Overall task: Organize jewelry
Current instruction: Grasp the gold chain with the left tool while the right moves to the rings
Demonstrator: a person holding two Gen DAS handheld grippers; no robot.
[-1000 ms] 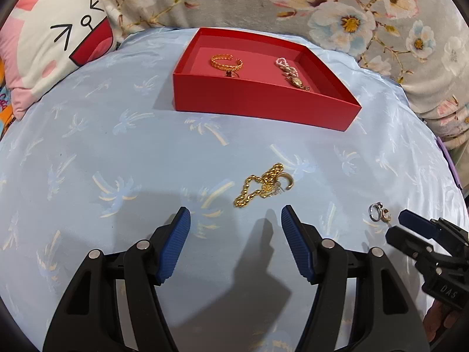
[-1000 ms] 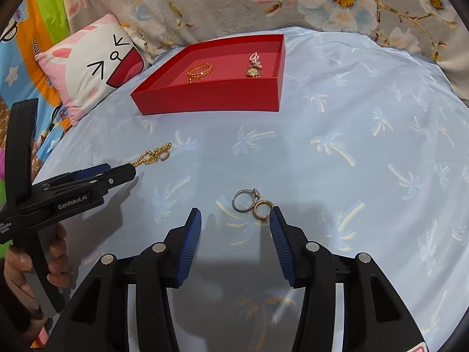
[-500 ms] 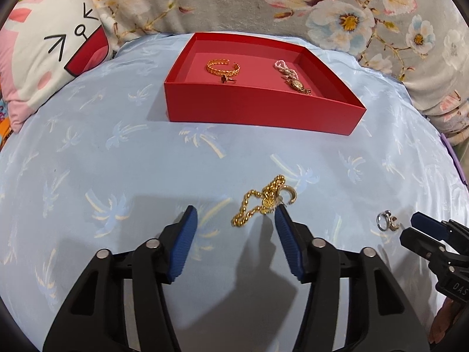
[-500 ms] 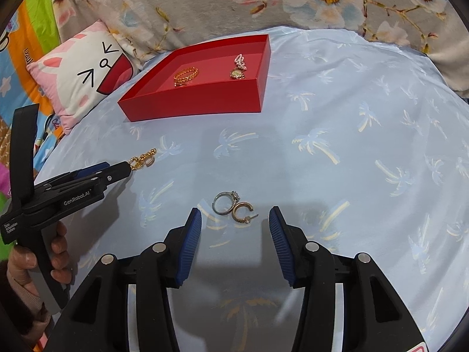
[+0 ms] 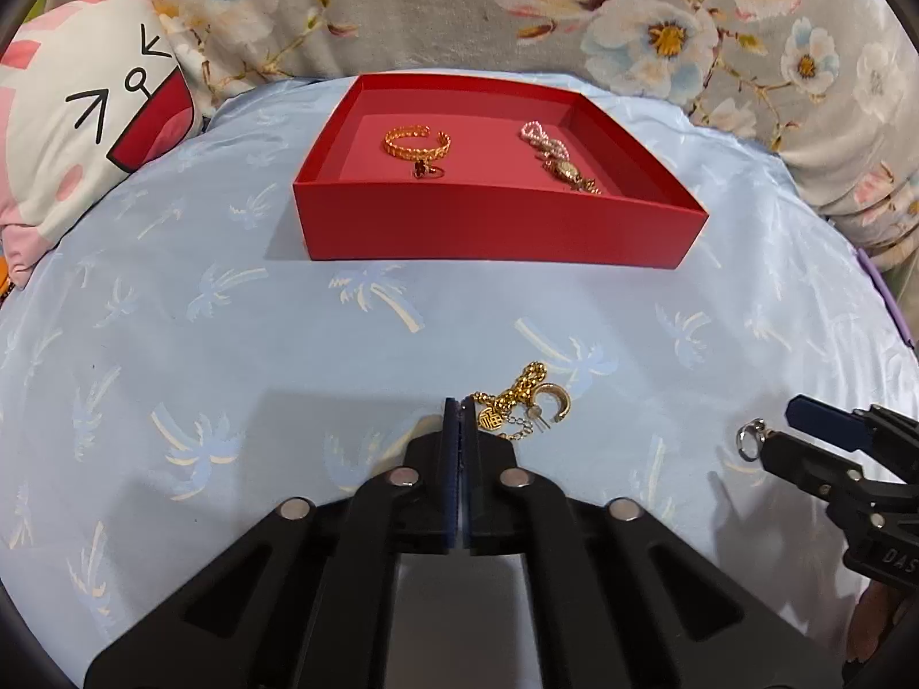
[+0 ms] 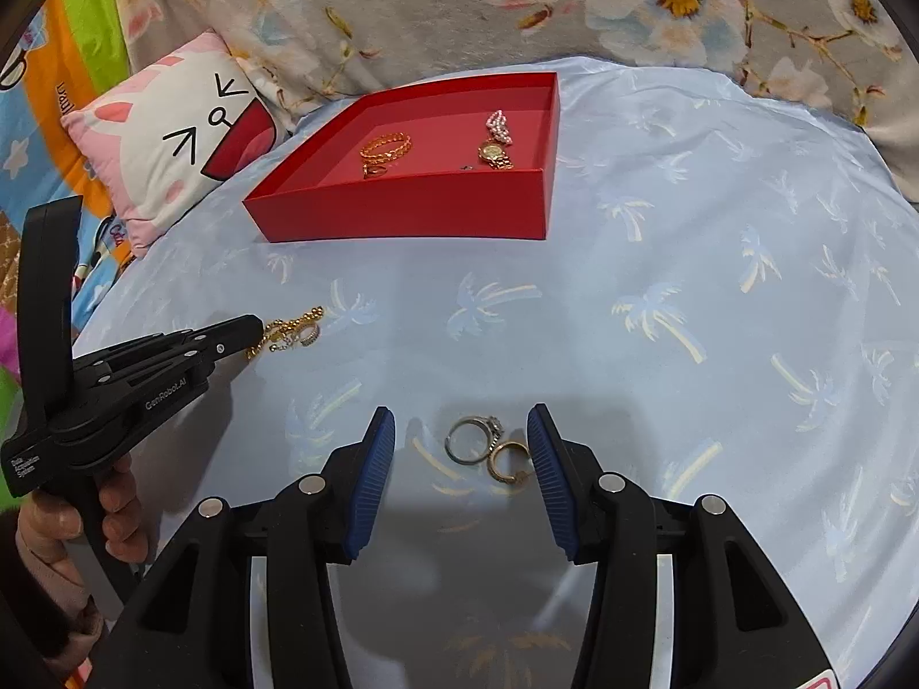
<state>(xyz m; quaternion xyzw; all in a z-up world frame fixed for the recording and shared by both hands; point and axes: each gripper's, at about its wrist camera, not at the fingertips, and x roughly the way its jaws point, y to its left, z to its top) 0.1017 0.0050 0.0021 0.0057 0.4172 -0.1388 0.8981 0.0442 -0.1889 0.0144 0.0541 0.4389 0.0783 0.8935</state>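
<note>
The left gripper (image 5: 458, 402) had just been closing: its blue pads, spread wide a second before with bare cloth between them, stood pressed flat together, tips at the near end of the gold chain bracelet (image 5: 520, 393). Whether a link was caught between the pads could not be told; in the right wrist view the closed tip (image 6: 255, 324) touched the chain's near end (image 6: 287, 333). The view had drawn nearer to the chain than in the earlier frames.

The right gripper (image 6: 461, 442) kept the same half-open spread as before, its pads standing either side of a silver ring (image 6: 468, 439) and a gold hoop earring (image 6: 508, 462), neither pad touching them. The two pieces lay touching on the blue palm-print cloth (image 6: 689, 229), as they had a second earlier.

The bracelet was a bunched beaded gold chain with a small round charm, a fine silver extender chain and a gold crescent hoop (image 5: 554, 399) lying against it. It lay on the cloth just ahead of the left gripper, well short of the red tray (image 5: 499, 229).

Farther back, the tray held a gold cuff bangle (image 5: 416, 142) with a small dark-stoned ring (image 5: 428, 171) just before it on the left, and a pink beaded piece (image 5: 540, 138) with a gold watch (image 5: 568, 172) on the right. A cat-face pillow (image 5: 86, 115) and flowered fabric (image 5: 632, 17) lay behind.
</note>
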